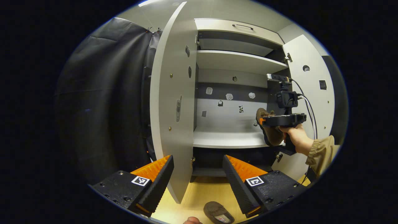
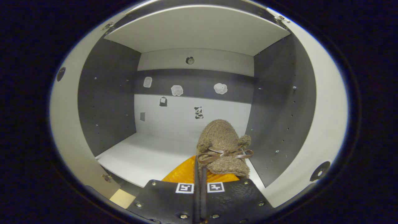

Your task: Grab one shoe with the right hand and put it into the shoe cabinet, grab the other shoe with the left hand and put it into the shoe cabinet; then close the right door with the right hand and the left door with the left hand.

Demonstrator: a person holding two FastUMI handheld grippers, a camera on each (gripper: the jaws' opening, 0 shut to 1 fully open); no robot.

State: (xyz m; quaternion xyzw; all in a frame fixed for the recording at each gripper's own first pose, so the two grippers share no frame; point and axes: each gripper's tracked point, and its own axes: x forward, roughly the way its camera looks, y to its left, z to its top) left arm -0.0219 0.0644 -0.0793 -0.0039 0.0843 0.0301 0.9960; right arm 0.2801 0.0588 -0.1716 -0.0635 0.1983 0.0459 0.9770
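the right gripper (image 2: 199,169), clenched on a brown shoe (image 2: 224,146), hangs over the cabinet's pale shelf (image 2: 146,155); left gripper (image 1: 197,174) released, second shoe (image 1: 217,212) on the wooden floor (image 1: 202,193) at six o'clock.

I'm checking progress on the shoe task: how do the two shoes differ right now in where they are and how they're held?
The shoe in the right tongs is carried in the air at the cabinet's middle shelf, while the shoe on the floor lies below the open left tongs, untouched. The held one hangs tilted; the other rests flat, opening up. Both are brown and fuzzy-looking.
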